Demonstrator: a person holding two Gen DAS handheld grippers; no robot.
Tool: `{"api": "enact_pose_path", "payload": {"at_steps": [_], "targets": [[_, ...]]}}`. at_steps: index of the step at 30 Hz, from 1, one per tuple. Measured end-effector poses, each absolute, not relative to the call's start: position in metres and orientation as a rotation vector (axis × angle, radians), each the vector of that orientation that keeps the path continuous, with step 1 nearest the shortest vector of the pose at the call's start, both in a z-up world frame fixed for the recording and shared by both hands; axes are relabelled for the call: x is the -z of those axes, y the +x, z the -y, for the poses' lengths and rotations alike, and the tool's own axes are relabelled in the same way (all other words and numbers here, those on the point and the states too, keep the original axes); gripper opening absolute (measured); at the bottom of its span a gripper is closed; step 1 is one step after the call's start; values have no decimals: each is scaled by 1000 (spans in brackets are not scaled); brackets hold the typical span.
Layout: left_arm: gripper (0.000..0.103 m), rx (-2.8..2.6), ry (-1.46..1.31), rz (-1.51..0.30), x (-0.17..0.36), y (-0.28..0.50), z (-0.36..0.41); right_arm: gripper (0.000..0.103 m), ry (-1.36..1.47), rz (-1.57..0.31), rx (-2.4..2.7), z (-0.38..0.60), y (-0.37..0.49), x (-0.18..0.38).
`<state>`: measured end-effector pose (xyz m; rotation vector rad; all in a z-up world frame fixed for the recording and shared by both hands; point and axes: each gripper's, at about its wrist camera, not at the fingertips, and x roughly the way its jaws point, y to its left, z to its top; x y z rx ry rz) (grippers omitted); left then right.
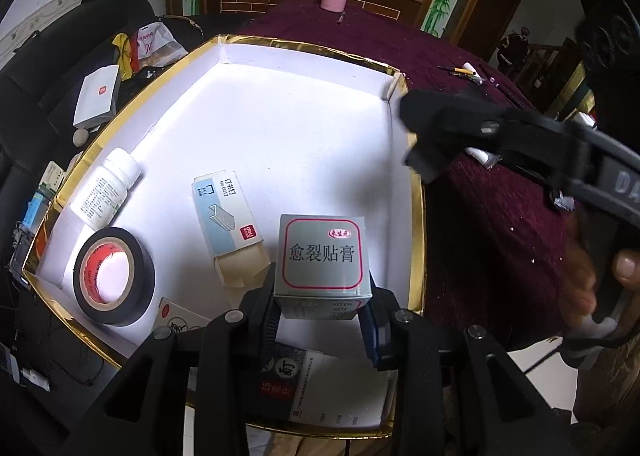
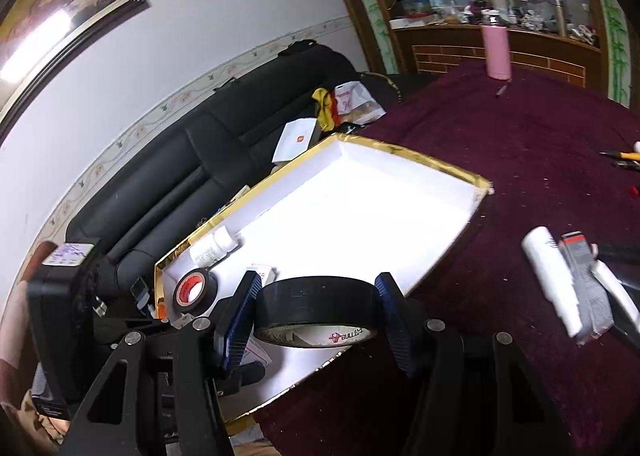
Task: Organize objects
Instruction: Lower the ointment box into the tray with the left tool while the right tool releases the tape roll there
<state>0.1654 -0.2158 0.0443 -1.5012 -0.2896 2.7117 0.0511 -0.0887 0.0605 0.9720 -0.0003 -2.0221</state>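
While over white tray point(image 1: 280, 128), left gripper point(image 1: 322, 320) pinching silver box point(image 1: 322, 256) at 6 o'clock; right gripper point(image 2: 316, 312) clamped on black tape roll point(image 2: 316, 306), tray's 5 o'clock edge.

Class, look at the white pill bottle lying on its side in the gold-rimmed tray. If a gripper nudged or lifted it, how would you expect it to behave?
The white pill bottle lies on its side, round-bodied, so a nudge across it would probably roll it over the tray's smooth floor. It looks like rigid plastic, so it should stay stiff in a grip. Its glossy curved surface might slip between flat pads.
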Motion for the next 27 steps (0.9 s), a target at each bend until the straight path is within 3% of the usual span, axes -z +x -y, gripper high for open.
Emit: {"api": "enact_pose_path", "payload": {"at_steps": [13,19,27], "targets": [[34,-2689,-1491,179,-45,175,217,64,870,-161,1954,102,61,-39],[39,-2696,-1489,196,-46,175,219,64,875,-217,1952,105,65,-31],[41,-2730,-1476,180,-55,179,224,64,882,-190,1916,100,66,-30]]}}
